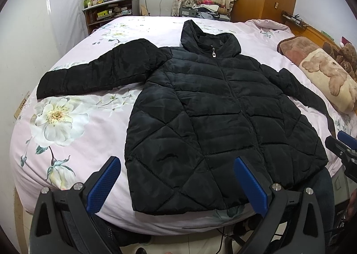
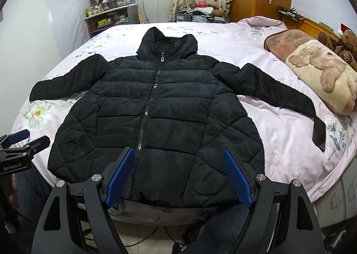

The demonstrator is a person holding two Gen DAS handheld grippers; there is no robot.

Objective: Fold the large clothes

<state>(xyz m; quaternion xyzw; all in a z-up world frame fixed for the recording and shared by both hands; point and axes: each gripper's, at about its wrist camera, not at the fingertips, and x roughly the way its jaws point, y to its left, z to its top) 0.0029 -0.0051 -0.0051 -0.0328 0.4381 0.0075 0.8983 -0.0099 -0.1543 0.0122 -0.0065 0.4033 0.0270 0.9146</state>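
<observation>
left hand-held gripper (image 1: 176, 183) and right hand-held gripper (image 2: 178, 175) both spread wide — empty, above the black jacket (image 2: 156, 106).

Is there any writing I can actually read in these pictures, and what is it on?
"GenRobot.AI": white print on the black body of the left tongs, at the right view's left edge.
Teddy bear: a round tag with letters, too blurred to read.
Boxes and bottles on the shelf: labels too small to read.
Black jacket: no writing visible.

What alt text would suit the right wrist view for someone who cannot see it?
A black puffer jacket lies zipped and spread flat, sleeves out, on a floral pink bed. The open right gripper hovers above its hem.
</observation>
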